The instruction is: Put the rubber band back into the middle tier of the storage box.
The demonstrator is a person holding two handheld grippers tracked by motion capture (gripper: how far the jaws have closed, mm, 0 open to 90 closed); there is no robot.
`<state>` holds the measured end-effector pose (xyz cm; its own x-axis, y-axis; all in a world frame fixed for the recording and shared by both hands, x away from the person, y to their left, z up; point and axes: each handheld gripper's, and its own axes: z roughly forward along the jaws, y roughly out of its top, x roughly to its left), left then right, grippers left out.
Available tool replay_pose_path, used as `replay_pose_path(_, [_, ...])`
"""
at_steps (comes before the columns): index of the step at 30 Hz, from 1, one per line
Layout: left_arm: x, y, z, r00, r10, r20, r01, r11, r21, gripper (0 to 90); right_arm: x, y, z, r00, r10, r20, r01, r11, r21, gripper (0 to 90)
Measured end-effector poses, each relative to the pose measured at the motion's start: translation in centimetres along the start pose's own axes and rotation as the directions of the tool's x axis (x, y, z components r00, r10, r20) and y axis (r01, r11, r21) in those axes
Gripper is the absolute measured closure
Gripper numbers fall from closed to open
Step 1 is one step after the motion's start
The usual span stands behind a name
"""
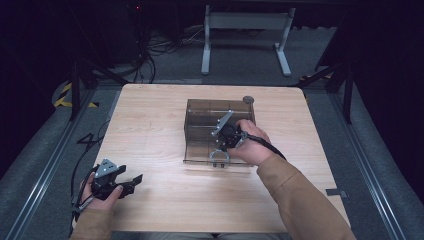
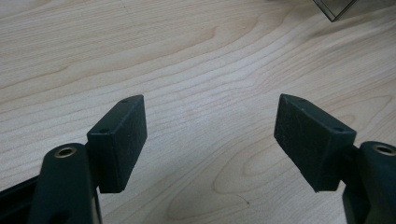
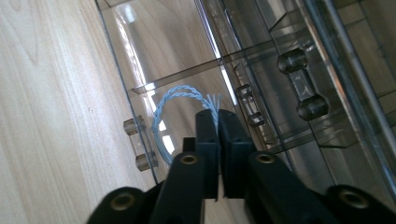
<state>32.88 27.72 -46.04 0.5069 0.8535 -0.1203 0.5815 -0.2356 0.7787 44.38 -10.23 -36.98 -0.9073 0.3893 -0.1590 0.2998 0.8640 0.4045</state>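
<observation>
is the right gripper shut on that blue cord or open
Shut on it: in the right gripper view the right gripper has its jaws pressed together on the light blue braided cord beside the clear box.

wood table, round grey disc

Table — pale wood grain, smooth, satin finish. Organizer box — smoke-tinted clear plastic, glossy, strong reflections on walls and dividers; knobs of clear plastic. Cord in right gripper: light blue, twisted fibre, frayed at the end, matt. Left gripper: black plastic, pads rough and matt, brass-coloured metal inserts. Sleeve: tan cloth.
</observation>
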Motion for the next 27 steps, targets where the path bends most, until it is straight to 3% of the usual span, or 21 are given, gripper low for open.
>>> replay_pose_path(10, [-0.1, 0.2, 0.2, 1.0, 0.002, 0.005, -0.002, 1.0, -0.006, 26.4, 1.0, -0.5, -1.9, 0.9999, -0.01, -0.008, 0.009, 0.9979, -0.064, 90.0])
replay_pose_path(11, [-0.1, 0.3, 0.3, 1.0, 0.002, 0.005, -0.002, 1.0, -0.006, 26.5, 1.3, -0.9, -2.4, 0.9998, -0.003, -0.021, 0.002, 0.9959, -0.091, 90.0])
replay_pose_path(27, [-0.2, 0.3, 0.4, 1.0, 0.005, 0.008, -0.005, 1.0, 0.001, 26.5, 2.4, -4.9, -3.9, 0.9965, 0.04, -0.073, -0.054, 0.9768, -0.207, 90.0])
